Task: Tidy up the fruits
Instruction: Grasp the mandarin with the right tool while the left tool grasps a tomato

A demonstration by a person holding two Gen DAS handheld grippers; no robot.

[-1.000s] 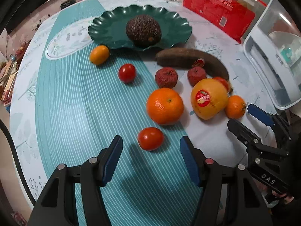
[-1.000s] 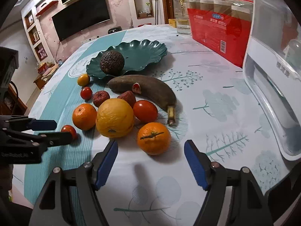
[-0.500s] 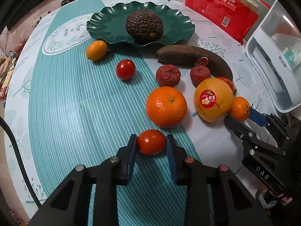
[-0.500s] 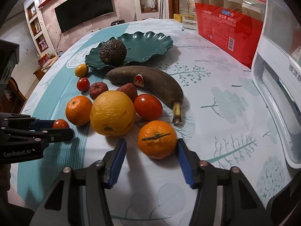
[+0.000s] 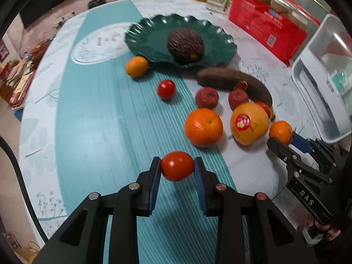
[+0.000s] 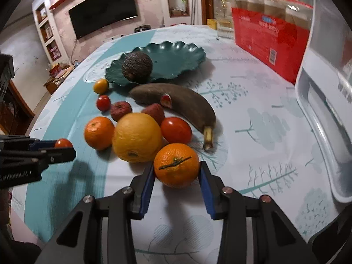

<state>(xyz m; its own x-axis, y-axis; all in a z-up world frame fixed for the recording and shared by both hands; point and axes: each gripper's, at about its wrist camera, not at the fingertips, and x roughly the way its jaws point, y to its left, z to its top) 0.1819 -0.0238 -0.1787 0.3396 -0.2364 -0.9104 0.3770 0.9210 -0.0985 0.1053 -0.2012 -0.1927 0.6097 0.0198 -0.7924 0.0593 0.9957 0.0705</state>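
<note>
My left gripper [image 5: 177, 164] is shut on a small red tomato [image 5: 176, 169], held just above the teal striped cloth. In the right wrist view my right gripper [image 6: 177, 173] is closing, its blue pads against both sides of a mandarin [image 6: 176, 164] that sits on the table. Beyond lie a grapefruit [image 6: 136, 136], an orange [image 6: 99, 132], a larger tomato [image 6: 176, 129], a brown banana [image 6: 176, 105], two wrinkled red fruits and a cherry tomato [image 5: 166, 89]. A green scalloped plate [image 5: 151, 39] farther back holds an avocado [image 5: 186, 45].
A red carton [image 5: 266, 24] stands at the back right. A clear plastic bin [image 5: 319, 83] sits along the right side. A small yellow-orange fruit [image 5: 136, 66] lies beside the plate. The round table's edge curves down the left.
My left jaws closed on the small tomato and lifted it slightly off the cloth. My right jaws narrowed from wide apart until they met the mandarin.
</note>
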